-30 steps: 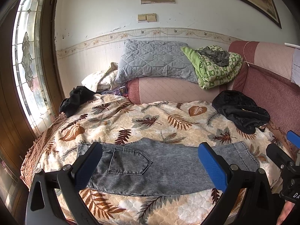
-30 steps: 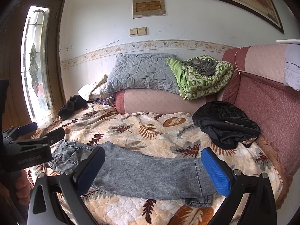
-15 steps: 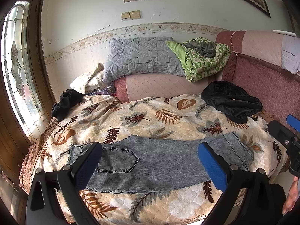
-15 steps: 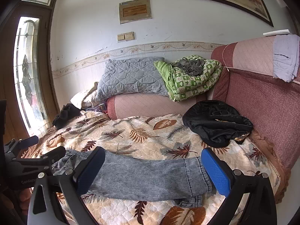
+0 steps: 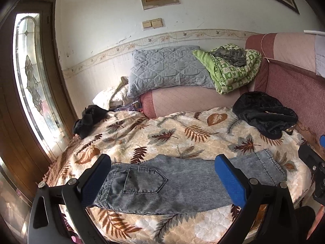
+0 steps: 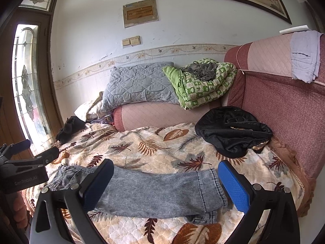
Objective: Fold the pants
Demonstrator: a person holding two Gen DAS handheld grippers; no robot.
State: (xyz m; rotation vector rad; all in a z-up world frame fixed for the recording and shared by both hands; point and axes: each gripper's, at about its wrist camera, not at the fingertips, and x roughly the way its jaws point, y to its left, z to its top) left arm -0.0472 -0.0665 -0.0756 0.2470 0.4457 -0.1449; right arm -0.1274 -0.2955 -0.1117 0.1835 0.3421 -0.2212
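**Pants laid flat, first cross-fold pending**

I hold the left gripper (image 5: 162,181) and right gripper (image 6: 165,184) spread wide, holding nothing, above the grey pants (image 5: 182,185) lying lengthwise on the leaf-print bedspread (image 5: 182,134). I judge the next move: pinch the cuffs (image 6: 211,189) at 3 o'clock and carry them toward the waistband at 9 o'clock.

pants (image 5: 182,183) | grey denim | flat, legs stacked | lengthwise across leaf-print bedspread (image 5: 182,134)
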